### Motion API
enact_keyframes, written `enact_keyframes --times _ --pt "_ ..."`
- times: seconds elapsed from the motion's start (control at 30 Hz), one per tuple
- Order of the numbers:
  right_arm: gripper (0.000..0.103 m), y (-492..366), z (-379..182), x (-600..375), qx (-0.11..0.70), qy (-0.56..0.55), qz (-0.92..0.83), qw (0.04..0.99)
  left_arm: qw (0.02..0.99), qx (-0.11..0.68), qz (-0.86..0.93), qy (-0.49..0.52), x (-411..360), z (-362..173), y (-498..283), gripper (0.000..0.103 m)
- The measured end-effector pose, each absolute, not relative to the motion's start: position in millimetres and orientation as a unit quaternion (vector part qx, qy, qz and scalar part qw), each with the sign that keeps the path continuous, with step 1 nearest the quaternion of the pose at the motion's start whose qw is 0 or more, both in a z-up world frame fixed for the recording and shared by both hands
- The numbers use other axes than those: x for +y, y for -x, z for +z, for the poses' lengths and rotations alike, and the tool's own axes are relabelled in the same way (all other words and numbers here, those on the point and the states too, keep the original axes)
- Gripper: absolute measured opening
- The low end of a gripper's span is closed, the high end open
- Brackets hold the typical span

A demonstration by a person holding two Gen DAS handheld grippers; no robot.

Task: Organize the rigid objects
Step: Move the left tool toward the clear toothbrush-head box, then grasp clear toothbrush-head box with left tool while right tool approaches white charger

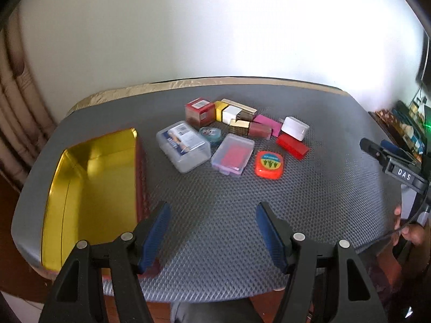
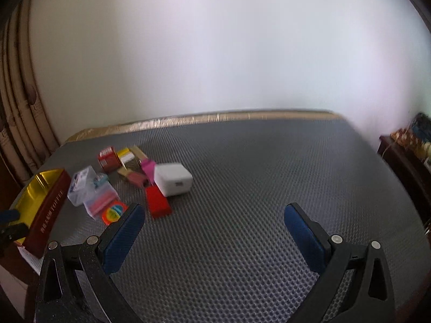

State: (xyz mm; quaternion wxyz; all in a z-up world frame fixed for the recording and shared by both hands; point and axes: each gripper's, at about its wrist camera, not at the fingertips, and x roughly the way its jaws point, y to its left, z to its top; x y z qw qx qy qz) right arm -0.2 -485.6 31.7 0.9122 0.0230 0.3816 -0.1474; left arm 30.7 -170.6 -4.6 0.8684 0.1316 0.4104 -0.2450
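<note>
Both the left gripper (image 1: 212, 231) and right gripper (image 2: 214, 238) hang empty with jaws spread above the grey mat (image 1: 309, 210), small boxes (image 1: 234, 132) clustered beside the gold tin (image 1: 89, 188).

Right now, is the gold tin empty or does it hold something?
Empty: the gold tin shows only its bare shiny floor in the left wrist view.

Both grippers are black plastic. The left gripper (image 1: 212, 231) has blue ribbed pads (image 1: 155, 234) and silver pivot screws. The right gripper (image 2: 214, 238) looks the same, and its body carries white letters, "DAS", just above its person's hand (image 1: 410, 228).
</note>
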Motion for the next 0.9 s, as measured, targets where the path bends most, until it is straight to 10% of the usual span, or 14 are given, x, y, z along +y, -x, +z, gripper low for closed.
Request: enact_keyframes --times 0.9 --pt "0.103 -13.8 -12.0 -526.5 0.439 -0.074 -0.115 0.888 0.794 0.598 -0.113 0.015 -205.5 -52.8 -216.6 0.068"
